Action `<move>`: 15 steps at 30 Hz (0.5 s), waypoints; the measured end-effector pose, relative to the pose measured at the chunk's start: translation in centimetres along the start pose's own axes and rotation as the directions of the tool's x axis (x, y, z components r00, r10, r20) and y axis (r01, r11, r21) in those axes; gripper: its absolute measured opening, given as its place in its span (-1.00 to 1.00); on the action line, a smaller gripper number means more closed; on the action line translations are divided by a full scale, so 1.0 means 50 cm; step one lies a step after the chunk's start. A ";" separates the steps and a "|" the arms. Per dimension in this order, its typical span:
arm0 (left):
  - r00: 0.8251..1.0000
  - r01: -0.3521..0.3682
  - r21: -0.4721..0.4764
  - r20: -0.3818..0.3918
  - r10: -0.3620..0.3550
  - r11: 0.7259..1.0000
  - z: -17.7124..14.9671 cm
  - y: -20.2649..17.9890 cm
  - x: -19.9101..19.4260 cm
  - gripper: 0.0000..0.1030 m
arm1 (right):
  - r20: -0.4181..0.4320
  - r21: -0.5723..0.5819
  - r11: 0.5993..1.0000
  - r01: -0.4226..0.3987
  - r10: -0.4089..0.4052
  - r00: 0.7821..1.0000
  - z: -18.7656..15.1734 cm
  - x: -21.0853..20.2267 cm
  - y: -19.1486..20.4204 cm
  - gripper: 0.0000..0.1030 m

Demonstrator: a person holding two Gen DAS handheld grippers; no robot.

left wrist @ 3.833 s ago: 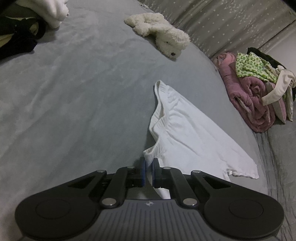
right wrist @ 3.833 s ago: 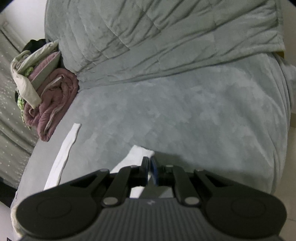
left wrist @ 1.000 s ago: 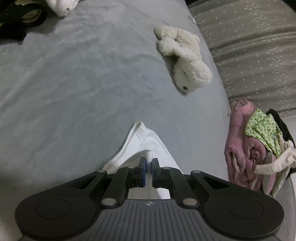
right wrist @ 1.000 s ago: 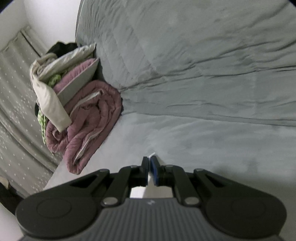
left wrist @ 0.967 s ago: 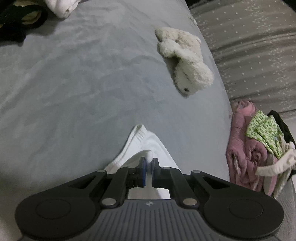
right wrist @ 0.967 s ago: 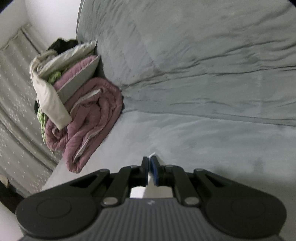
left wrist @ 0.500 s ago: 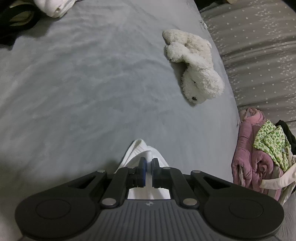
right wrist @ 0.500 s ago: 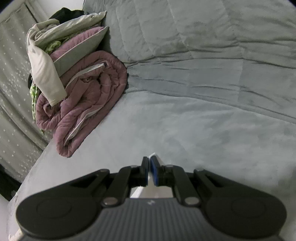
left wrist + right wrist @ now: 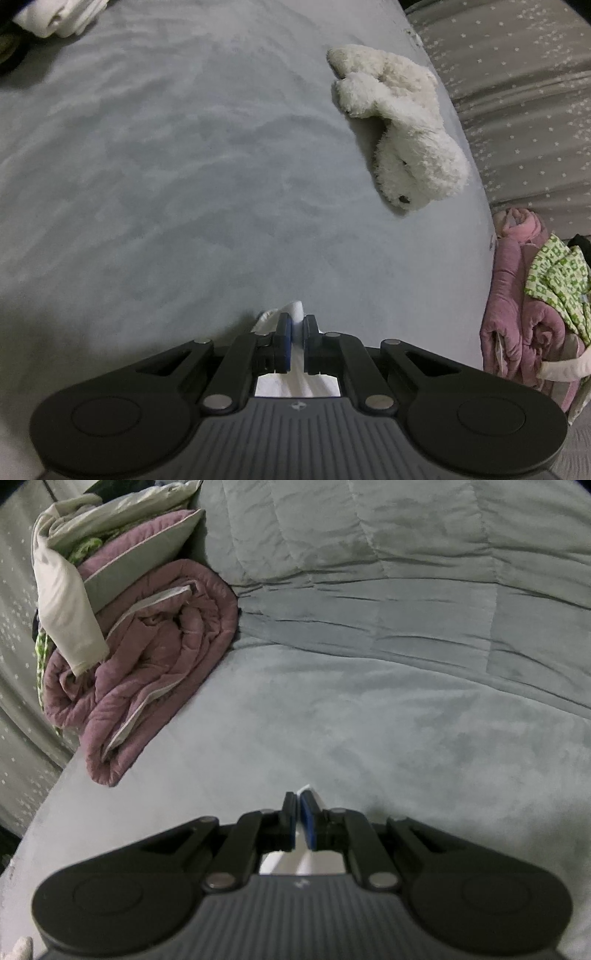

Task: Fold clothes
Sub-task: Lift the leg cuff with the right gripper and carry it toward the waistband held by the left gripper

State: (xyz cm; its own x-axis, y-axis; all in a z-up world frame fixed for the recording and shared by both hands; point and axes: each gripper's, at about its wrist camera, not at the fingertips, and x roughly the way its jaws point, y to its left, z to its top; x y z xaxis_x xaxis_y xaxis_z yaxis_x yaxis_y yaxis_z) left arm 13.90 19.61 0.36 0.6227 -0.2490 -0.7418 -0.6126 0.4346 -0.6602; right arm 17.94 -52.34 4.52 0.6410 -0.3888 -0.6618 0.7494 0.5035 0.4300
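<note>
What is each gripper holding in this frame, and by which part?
Both are shut on white cloth. The left gripper pinches a bunched fold of the white garment; the right gripper pinches a thin edge. Which part of the garment cannot be told.

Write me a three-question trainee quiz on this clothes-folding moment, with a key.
1. True or false: the left gripper is shut on white cloth.
2. What lies nearest the pink quilt? A) plush toy B) black shoe C) book
3. Fill in: the right gripper pinches a ____ garment.

Key: 1 true; 2 A; 3 white
</note>
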 end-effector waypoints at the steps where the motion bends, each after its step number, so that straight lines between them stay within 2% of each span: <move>1: 1.000 -0.001 0.004 0.000 0.001 1.000 0.002 -0.001 0.004 -0.92 | 0.002 -0.005 1.000 0.005 -0.005 1.000 -0.001 0.004 0.004 -0.90; 5: 1.000 0.004 0.018 -0.005 -0.004 1.000 0.011 -0.007 0.018 -0.92 | 0.007 -0.006 1.000 0.019 -0.019 1.000 -0.009 0.017 0.013 -0.90; 8: 0.999 0.010 0.050 -0.039 -0.008 0.999 0.011 -0.010 0.038 -0.90 | 0.007 -0.023 0.999 0.034 -0.033 0.999 -0.016 0.027 0.020 -0.90; 15: 0.999 0.024 0.028 -0.049 -0.022 0.999 0.025 0.001 0.041 -0.82 | 0.017 -0.046 0.998 0.042 -0.041 0.999 -0.032 0.046 0.038 -0.90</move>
State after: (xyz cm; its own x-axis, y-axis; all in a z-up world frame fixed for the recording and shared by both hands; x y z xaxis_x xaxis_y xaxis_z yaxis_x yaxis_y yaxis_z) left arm 15.75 20.21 -1.05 0.6116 -0.3010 -0.7316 -0.5835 0.4529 -0.6741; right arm 20.57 -51.03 2.86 0.6121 -0.4224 -0.6685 0.7673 0.5216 0.3730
